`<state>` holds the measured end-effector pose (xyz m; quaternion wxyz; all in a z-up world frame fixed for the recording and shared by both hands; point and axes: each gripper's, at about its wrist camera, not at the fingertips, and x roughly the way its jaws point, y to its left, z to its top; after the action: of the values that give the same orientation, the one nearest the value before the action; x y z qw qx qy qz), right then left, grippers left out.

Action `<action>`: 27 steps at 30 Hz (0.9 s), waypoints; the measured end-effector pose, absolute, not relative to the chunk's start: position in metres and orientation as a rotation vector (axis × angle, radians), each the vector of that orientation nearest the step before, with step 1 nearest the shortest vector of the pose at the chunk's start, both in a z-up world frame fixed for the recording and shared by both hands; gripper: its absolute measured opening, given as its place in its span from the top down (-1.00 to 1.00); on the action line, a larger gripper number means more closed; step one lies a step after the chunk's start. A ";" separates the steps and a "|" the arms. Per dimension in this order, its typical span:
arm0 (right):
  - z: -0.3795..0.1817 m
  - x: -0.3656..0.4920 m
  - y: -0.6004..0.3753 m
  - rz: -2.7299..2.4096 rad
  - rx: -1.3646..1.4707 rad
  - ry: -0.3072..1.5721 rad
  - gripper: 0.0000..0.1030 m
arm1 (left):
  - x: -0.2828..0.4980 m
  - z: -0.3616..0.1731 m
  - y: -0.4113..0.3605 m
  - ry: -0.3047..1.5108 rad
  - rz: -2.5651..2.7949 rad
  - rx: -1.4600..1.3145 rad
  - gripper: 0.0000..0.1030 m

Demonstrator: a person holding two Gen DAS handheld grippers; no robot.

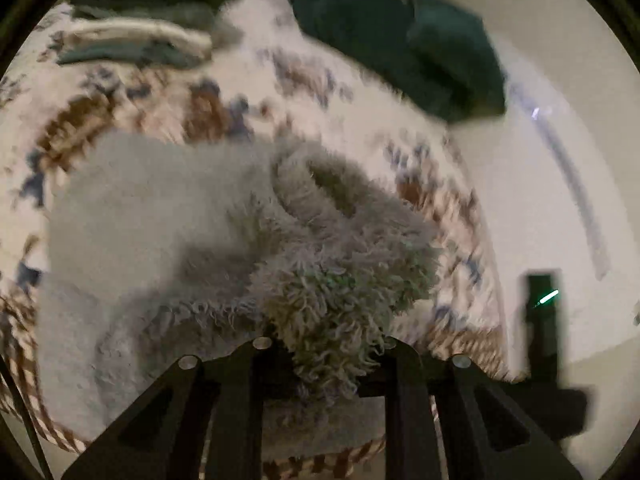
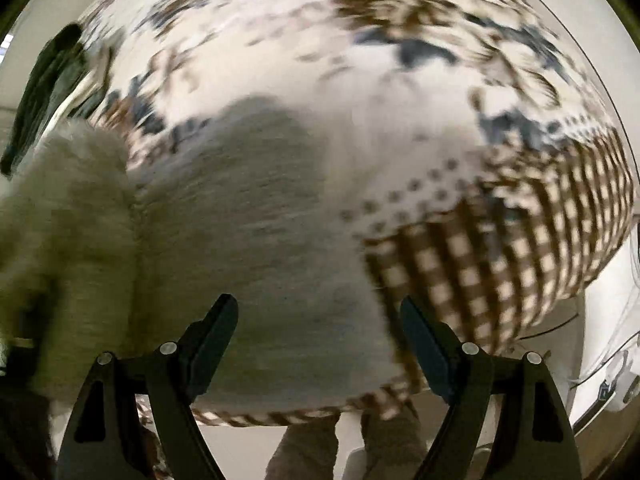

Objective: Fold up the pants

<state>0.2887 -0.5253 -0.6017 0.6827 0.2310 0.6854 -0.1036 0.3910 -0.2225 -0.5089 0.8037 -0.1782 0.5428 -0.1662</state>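
- The pants (image 1: 160,216), a pale grey fleecy garment, lie across a patterned bedspread (image 1: 168,92); one smooth part is spread flat to the left while a shaggy, curled edge is bunched up nearer the camera
- The left gripper (image 1: 324,356) is clamped on that shaggy edge, its jaws nearly together with the pile squeezed between them and lifted off the bed
- In the right wrist view the same grey cloth (image 2: 248,216) fills the middle, with a raised fuzzy fold at the left
- The right gripper (image 2: 320,344) hangs above the flat cloth, pointing down, jaws wide apart and holding nothing
- Judging from this, a fold is under way: one end is picked up and looks set to be carried over the rest, but the garment is not yet a neat packet, so laying the edge down, squaring and likely a further fold remain
- At the far left of the bed sits a stack of folded clothes (image 1: 136,36); a dark green garment (image 1: 400,44) lies at the far right
- The bedspread's near border is a brown check (image 2: 500,248), beyond which pale floor shows
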 end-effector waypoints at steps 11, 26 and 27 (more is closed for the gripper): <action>-0.584 0.302 -0.535 -0.046 0.595 1.471 -0.65 | 0.375 -0.507 -0.226 1.339 -0.210 -0.326 -0.72; -0.634 0.373 -0.440 0.318 0.795 1.514 -0.79 | 0.353 -0.492 -0.097 1.271 0.183 -0.191 -0.81; -0.639 0.377 -0.428 0.337 0.781 1.539 -0.79 | 0.352 -0.496 -0.088 1.277 0.213 -0.194 -0.81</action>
<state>0.3766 -0.4285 -0.6393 0.6379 0.3420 0.6740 0.1474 0.3523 -0.0880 -0.4963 0.7933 -0.0902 0.5938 0.0992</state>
